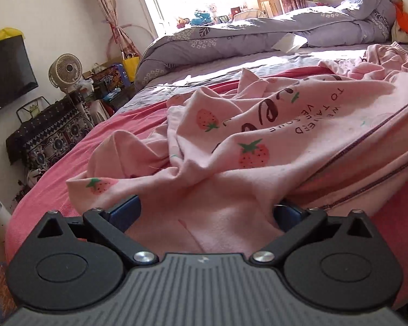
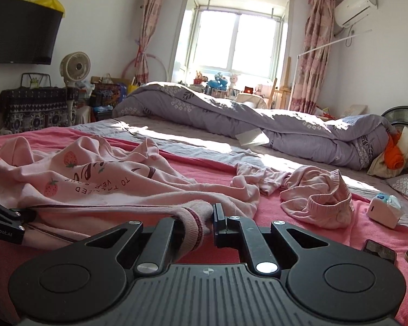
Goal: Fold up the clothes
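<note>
Because the pink strawberry top (image 2: 100, 182) is soft and limp, right tool (image 2: 204, 217) clenches its ribbed cuff; left tool (image 1: 206, 212) gapes around fabric, grip unclear.

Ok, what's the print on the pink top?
Red strawberries and dark lettering on the pink top, clearest in the left wrist view.

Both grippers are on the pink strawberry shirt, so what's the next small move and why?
Probably draw the grippers apart to flatten it. The right gripper pinches the pink strawberry-print shirt's ribbed cuff, the left gripper has fabric between its fingers, and the shirt lies bunched on the pink bedsheet.
</note>
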Tool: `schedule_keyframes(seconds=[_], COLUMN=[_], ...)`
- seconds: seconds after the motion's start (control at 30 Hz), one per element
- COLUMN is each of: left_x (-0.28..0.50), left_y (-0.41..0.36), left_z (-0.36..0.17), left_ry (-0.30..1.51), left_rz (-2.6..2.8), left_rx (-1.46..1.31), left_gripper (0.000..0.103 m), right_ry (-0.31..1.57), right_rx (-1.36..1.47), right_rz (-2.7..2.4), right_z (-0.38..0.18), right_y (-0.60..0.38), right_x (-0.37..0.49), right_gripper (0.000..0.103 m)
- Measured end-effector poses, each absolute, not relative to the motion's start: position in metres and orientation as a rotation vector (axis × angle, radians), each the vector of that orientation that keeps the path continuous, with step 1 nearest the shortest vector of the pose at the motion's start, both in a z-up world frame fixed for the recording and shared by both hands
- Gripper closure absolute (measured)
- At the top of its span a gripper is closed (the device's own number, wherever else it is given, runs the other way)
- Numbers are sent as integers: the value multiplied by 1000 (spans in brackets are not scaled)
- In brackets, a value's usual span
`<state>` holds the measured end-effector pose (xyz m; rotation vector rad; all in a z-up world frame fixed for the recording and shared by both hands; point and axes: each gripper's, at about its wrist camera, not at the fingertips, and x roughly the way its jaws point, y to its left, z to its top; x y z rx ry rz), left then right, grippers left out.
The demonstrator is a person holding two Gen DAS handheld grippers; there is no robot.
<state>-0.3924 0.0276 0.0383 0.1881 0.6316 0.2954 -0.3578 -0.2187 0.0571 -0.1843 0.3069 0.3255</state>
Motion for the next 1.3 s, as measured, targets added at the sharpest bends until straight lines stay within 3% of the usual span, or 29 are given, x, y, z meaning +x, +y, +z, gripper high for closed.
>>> schedule_keyframes(seconds=[0.13,0.37,0.4,0.47,0.5,0.53,0.67,0.8,0.97,1.0,1.03,1.07,1.1,1.13,1.17,1.23,1.3], left_x=[-413,-439,-443,-446,-442,-435,-363,-259,-152,-143,-139,-142,-149,-156,-163,-175,-184], left_y=[32,38,40,56,66,77,126,144,137,141,147,154,161,168,175,186,191], left_z=[50,38,47,79,96,113,160,149,69,51,33,29,31,34,36,45,60], left_ry=[678,959,937,829,764,696,491,553,771,807,833,831,813,794,775,732,671], left_rz=[212,-240,-254,-241,-212,-179,44,66,230,239,227,212,195,178,160,139,170], left_rx=[150,93,108,105,93,81,15,36,223,205,164,106,39,-28,-95,-203,-225], left_gripper=[5,11,12,9,3,0,0,0,1,2,3,5,16,30,33,52,60], right_ry=[347,541,545,434,367,301,163,342,637,694,719,697,663,614,553,434,317], right_rx=[-220,-357,-363,-351,-342,-334,-277,-256,-328,-332,-316,-291,-283,-269,-244,-164,-117], right_rz=[367,630,684,725,737,727,667,676,657,654,660,665,663,644,615,536,449], right_z=[46,25,28,54,69,84,125,116,52,36,25,23,27,35,46,77,107], right_y=[-214,-235,-240,-250,-256,-256,-229,-154,-65,-53,-48,-48,-51,-59,-70,-102,-135], right_x=[-374,-384,-386,-386,-385,-380,-305,-176,-67,-58,-56,-61,-67,-74,-82,-94,-106], right_gripper=[92,86,81,57,36,28,28,33,39,50,68,77,94,94,94,94,94])
